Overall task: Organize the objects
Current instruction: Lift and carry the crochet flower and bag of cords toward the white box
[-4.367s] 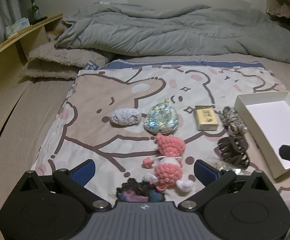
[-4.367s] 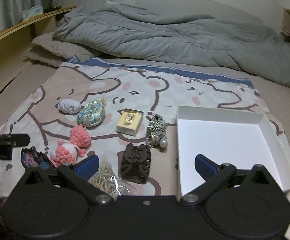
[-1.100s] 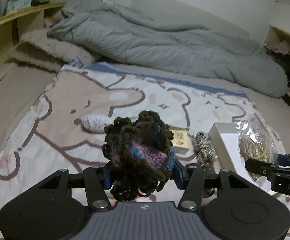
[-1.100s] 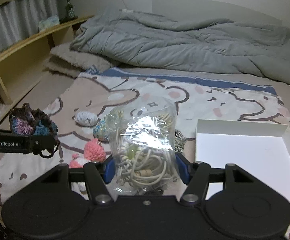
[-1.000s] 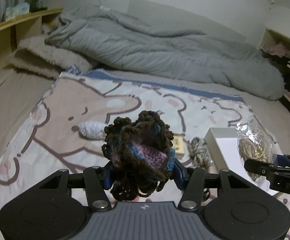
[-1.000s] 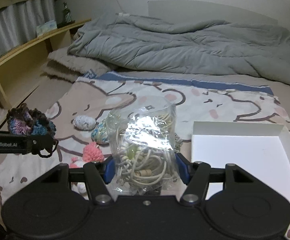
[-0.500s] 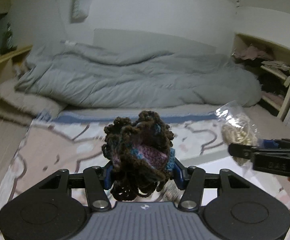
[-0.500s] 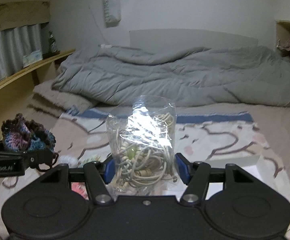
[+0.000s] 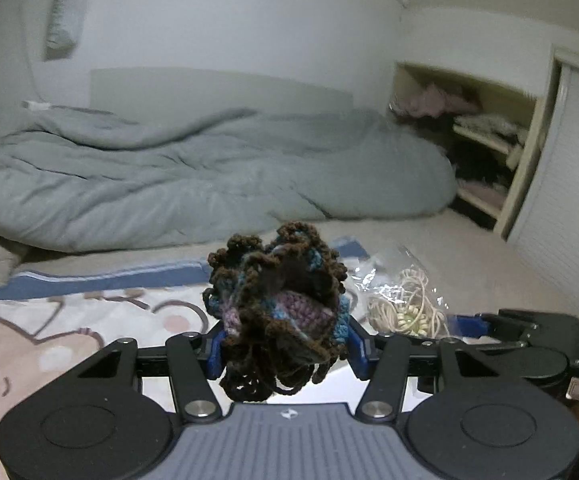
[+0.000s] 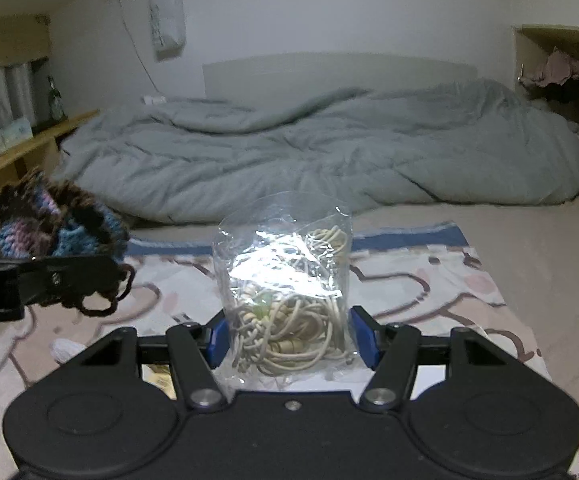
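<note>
My left gripper (image 9: 283, 350) is shut on a dark brown, blue and purple crochet scrunchie (image 9: 277, 308) and holds it up in the air. It also shows at the left of the right wrist view (image 10: 55, 226). My right gripper (image 10: 291, 340) is shut on a clear plastic bag of beige cords (image 10: 285, 304), also lifted. That bag shows in the left wrist view (image 9: 403, 302) just right of the scrunchie. A sliver of the white box (image 10: 429, 384) shows under the right gripper. The other small objects are mostly hidden below the grippers.
A cartoon-print blanket (image 10: 429, 280) covers the bed, with a rumpled grey duvet (image 10: 309, 152) behind it. A wooden shelf (image 10: 17, 152) runs along the left. An open closet with clothes (image 9: 485, 136) stands at the right.
Both grippers have tilted upward and moved closer together with their loads. The bed surface and the small objects have dropped out of sight; the wall and closet came into view.
</note>
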{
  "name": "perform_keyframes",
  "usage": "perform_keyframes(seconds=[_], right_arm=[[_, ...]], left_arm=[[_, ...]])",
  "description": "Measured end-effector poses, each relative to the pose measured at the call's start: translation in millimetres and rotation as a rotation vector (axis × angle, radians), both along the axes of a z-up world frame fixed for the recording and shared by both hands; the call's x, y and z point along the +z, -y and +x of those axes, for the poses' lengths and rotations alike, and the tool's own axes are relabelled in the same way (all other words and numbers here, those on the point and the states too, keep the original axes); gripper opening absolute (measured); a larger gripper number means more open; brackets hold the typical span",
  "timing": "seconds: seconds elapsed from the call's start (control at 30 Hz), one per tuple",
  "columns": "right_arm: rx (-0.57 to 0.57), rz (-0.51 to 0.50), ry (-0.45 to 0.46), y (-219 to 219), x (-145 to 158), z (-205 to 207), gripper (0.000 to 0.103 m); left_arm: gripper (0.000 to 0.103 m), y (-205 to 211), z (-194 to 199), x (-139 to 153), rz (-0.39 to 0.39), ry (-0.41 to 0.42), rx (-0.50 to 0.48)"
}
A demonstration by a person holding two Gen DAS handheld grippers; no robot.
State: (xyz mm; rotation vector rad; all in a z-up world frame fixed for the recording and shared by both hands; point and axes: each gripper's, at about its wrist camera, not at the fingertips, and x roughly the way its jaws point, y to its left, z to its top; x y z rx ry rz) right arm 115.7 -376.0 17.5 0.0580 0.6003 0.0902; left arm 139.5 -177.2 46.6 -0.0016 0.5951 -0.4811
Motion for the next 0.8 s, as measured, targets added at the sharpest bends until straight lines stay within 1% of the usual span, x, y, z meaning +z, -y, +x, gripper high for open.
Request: perform_keyframes(seconds=[0.13,0.2,0.33,0.5,0.63,0.8], right_arm=[[-0.019,-0.035,-0.062,13,-26,20,0.062],[-0.029,-0.038,-0.098,20,-39,32,0.062],[-0.009,-0.037,-0.142,24,-62,46,0.062],[0.009,-0.035,-0.192,24,-86,60,0.062],[0.023,-0.044,-0.245,25,-103,71,0.062],[0.025,-0.047,-0.302,27,-120,80,0.062]], left_arm=[[0.057,16,22,-32,0.012,-0.049,-0.043],[0.057,22,33,-48,0.007,-0.082,-0.062],[0.057,26,53,-80,-0.017,-0.155,-0.087],[0.057,33,73,-113,0.009,-0.214,-0.135],[0.057,39,83,-134,0.007,-0.265,-0.188],[0.057,44,91,-148,-0.003,-0.291,-0.238]])
